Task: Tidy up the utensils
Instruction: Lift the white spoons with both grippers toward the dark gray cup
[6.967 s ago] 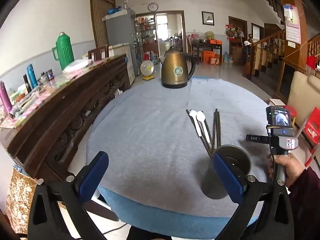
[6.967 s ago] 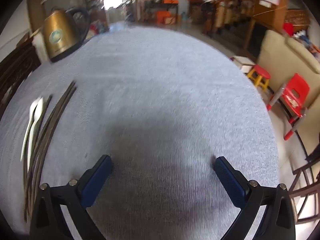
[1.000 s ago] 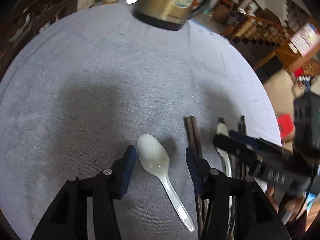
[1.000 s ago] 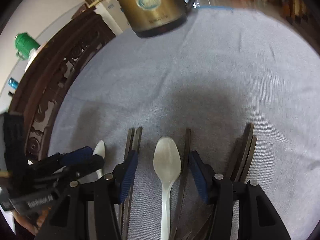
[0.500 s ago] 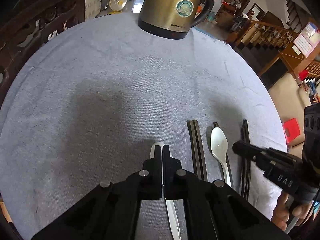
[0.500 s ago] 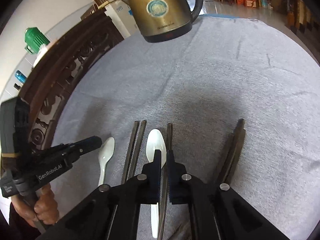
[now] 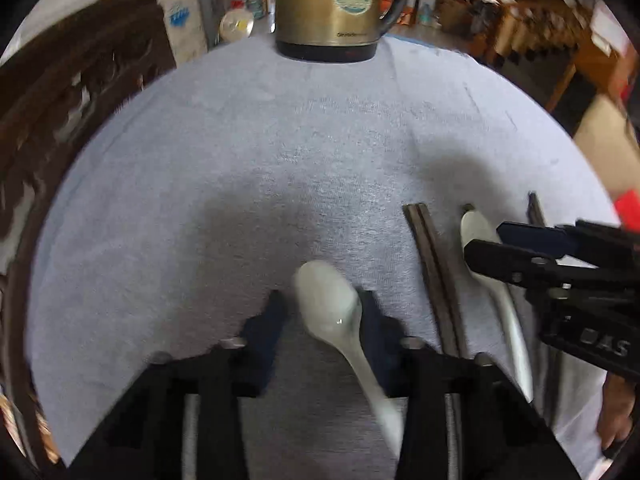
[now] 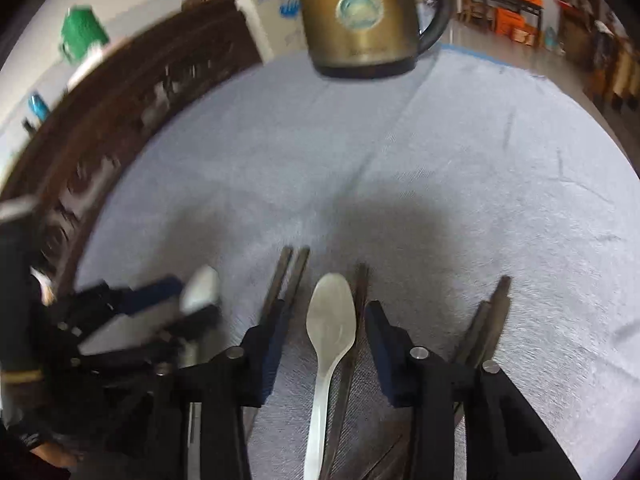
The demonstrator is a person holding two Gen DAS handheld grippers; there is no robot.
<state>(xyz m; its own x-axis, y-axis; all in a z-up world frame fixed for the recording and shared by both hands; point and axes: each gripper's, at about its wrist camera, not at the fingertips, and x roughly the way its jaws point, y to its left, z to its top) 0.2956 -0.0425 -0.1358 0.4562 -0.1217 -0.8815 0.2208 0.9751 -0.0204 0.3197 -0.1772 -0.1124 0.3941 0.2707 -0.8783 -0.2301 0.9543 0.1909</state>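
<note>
Two white plastic spoons and several dark chopsticks lie on the grey-blue tablecloth (image 7: pixel 280 160). In the left wrist view my left gripper (image 7: pixel 322 320) straddles the bowl of one spoon (image 7: pixel 328 304). Its jaws are opening and the right pad sits close against the bowl. Right of it lie a chopstick pair (image 7: pixel 428 264) and the other spoon (image 7: pixel 476 232), under my right gripper (image 7: pixel 520 248). In the right wrist view my right gripper (image 8: pixel 326 332) is opening around that spoon (image 8: pixel 330 320), with a gap on each side. My left gripper (image 8: pixel 160 308) shows at the left, blurred.
A gold electric kettle (image 7: pixel 336 4) stands at the table's far edge, also in the right wrist view as the kettle (image 8: pixel 360 16). More chopsticks (image 8: pixel 492 312) lie to the right. A dark carved wooden sideboard (image 8: pixel 120 120) runs along the left. A hand (image 7: pixel 616 412) holds the right gripper.
Both grippers stood open around their spoons a second ago, were shut half a second ago, and their fingers are apart again now. Both views have shifted and blurred.
</note>
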